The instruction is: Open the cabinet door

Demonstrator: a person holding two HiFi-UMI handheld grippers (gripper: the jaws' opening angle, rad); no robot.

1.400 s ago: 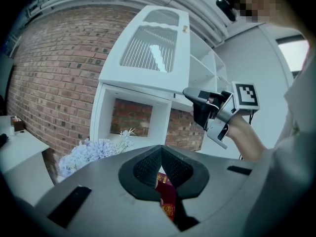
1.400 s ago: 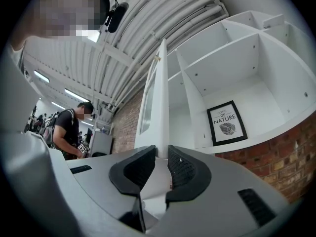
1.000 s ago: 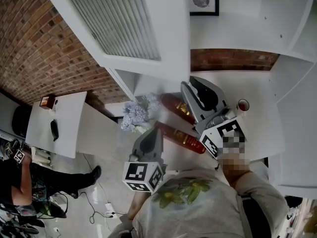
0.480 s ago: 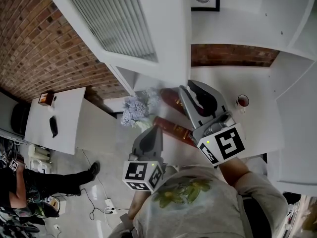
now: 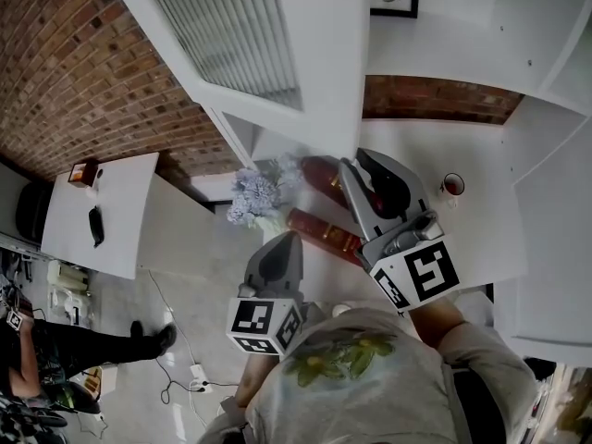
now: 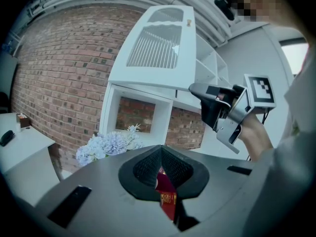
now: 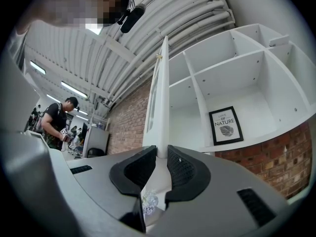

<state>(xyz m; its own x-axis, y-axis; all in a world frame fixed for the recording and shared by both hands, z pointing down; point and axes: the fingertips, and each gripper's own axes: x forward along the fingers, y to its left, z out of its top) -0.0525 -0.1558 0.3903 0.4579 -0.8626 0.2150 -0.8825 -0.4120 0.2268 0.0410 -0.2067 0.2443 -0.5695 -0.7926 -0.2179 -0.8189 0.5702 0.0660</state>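
– Brick wall (image 5: 83, 72) at the left, then flowers (image 5: 259, 192). Where was the door?
– The white door (image 5: 277, 54) stood swung out from the cabinet (image 5: 444, 54), above the flowers. Its long axis ran upright. The slatted face looked toward the brick side, and the free edge pointed back at the grippers.
– The left gripper (image 5: 287, 240)?
– Its jaws were pressed together on nothing, apart from the door. Red bottles (image 5: 324, 231) stood just past them.
– The right gripper (image 5: 359, 163)?
– It was pinching the door's free edge, which stood upright between the pads.
– What had changed since a second before?
– Little. The right gripper stayed on the edge, the left one kept its place, and the door hung about as wide. At the far left a bystander's (image 5: 55, 350) foot had shifted across the floor.
– What did one view give that another missed?
– Only the left gripper view showed the knob (image 6: 188, 21) by the door's top corner. Only the head view showed both bottles side by side. The right gripper view showed the door edge-on and the framed picture (image 7: 225, 126) whole, which the head view cut off.
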